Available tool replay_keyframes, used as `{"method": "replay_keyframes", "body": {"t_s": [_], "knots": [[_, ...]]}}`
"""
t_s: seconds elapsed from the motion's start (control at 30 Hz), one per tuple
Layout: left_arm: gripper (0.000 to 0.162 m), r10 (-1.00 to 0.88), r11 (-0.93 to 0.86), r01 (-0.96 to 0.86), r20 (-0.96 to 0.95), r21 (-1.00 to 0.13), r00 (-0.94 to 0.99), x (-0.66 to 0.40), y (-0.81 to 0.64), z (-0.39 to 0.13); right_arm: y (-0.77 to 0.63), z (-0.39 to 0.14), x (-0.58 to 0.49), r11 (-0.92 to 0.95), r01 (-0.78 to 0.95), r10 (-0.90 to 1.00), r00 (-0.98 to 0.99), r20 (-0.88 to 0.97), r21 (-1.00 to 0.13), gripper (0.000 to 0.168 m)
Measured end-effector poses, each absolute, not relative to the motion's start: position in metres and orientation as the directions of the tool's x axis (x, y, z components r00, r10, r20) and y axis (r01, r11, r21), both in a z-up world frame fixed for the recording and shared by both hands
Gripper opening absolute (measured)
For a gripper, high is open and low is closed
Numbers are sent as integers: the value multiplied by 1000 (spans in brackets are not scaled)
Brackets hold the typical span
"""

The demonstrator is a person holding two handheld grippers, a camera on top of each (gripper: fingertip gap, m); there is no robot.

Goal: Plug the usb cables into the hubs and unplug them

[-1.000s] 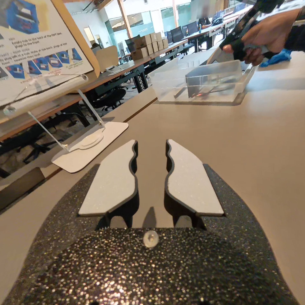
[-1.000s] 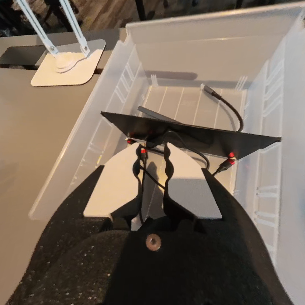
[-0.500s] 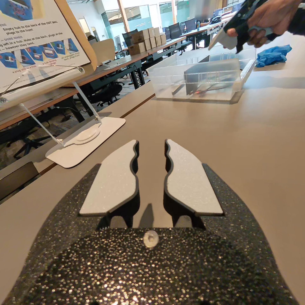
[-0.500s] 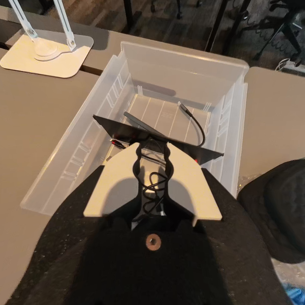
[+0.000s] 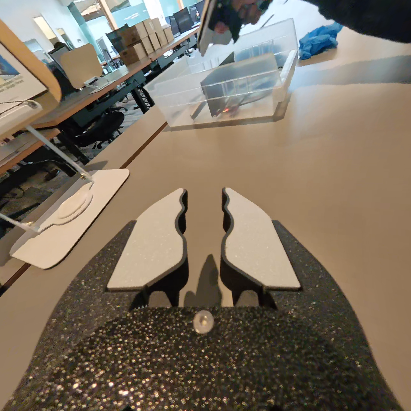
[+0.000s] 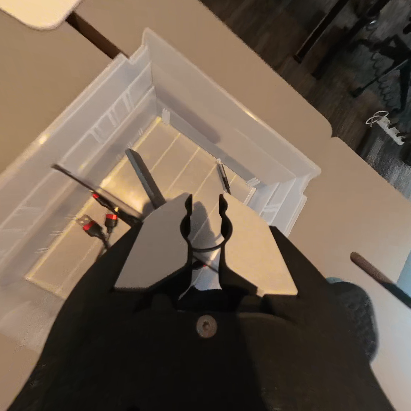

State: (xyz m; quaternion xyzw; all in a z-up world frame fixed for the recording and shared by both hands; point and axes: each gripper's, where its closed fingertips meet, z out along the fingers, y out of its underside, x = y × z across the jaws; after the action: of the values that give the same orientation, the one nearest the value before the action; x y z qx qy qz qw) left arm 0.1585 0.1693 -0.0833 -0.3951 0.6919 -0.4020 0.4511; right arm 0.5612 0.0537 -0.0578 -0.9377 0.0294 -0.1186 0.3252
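A clear plastic bin point(image 6: 200, 104) with a black divider point(image 6: 73, 175) stands on the tan table. In it lie a grey bar-shaped hub point(image 6: 144, 175), two red-and-black USB plugs point(image 6: 89, 224) on black cables, and a grey plug point(image 6: 222, 175). My right gripper point(image 6: 205, 198) hovers above the bin, tilted, open and empty; a black cable loop point(image 6: 206, 249) shows below between its fingers. My left gripper point(image 5: 204, 192) is open and empty low over the bare table, well short of the bin point(image 5: 222, 89). The right gripper point(image 5: 209, 33) shows there above the bin.
A white stand base point(image 5: 66, 218) with clear legs holds an instruction board at the table's left edge. A blue cloth point(image 5: 318, 40) lies behind the bin. A dark rod point(image 6: 378, 273) and a black fuzzy shape lie right of the bin. Desks and chairs stand beyond the table. Some 45 centimeters of space lies between my two pairs of fingers. From my right tips it is roughly 11 centimeters to the grey plug point(image 6: 222, 175); from my left, 45 centimeters.
My right gripper has risen out of the bin and rolled, so the bin now looks tilted and blurred. My left gripper has shifted slightly but stays open over the table.
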Motion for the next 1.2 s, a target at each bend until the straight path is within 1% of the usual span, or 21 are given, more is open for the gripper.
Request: {"method": "replay_keyframes", "body": {"t_s": [0.07, 0.17, 0.23, 0.3, 0.43, 0.53, 0.6, 0.67, 0.7, 0.87, 0.93, 1.0, 1.07, 1.2], "knots": [[28, -907, 360, -196, -293, -912, -302, 167, 165, -90, 62, -76, 571, -854, 66, -63, 972, 228, -516, 23], [28, -904, 356, -209, -280, -911, -322, 174, 159, -98, 66, -108, 592, -947, 96, 8, 961, 277, -306, 24], [27, -899, 373, -212, -295, -903, -323, 174, 158, -100, 66, -124, 603, -979, 98, 40, 952, 303, -181, 24], [26, -898, 377, -202, -304, -904, -318, 174, 158, -98, 64, -137, 609, -993, 78, 49, 952, 302, -87, 26], [24, -903, 358, -178, -291, -917, -317, 171, 159, -94, 58, -153, 617, -999, 41, 50, 951, 305, 35, 26], [22, -905, 343, -168, -278, -924, -321, 170, 159, -92, 58, -157, 618, -996, 33, 58, 946, 319, 84, 28], [21, -904, 343, -164, -278, -925, -324, 169, 158, -92, 59, -160, 619, -992, 40, 77, 942, 327, 117, 18], [21, -903, 342, -162, -277, -926, -328, 168, 157, -91, 60, -161, 621, -991, 32, 75, 941, 331, 134, 13], [21, -904, 340, -161, -275, -927, -329, 167, 156, -91, 61, -162, 620, -991, 29, 71, 944, 321, 134, 5], [19, -908, 321, -145, -260, -936, -329, 161, 154, -87, 61, -163, 621, -993, 2, 36, 955, 294, 116, 3], [19, -910, 316, -136, -260, -939, -322, 160, 154, -84, 62, -161, 623, -995, 12, 43, 947, 318, 100, 3], [18, -911, 315, -123, -264, -941, -316, 158, 154, -80, 65, -152, 626, -998, 25, 43, 923, 382, 50, 3], [17, -912, 315, -110, -269, -943, -310, 156, 154, -77, 68, -135, 625, -999, 36, 21, 899, 438, -26, 3], [16, -914, 306, -93, -265, -947, -307, 155, 152, -71, 71, -80, 621, -980, 84, -30, 832, 554, -179, 3]]}}
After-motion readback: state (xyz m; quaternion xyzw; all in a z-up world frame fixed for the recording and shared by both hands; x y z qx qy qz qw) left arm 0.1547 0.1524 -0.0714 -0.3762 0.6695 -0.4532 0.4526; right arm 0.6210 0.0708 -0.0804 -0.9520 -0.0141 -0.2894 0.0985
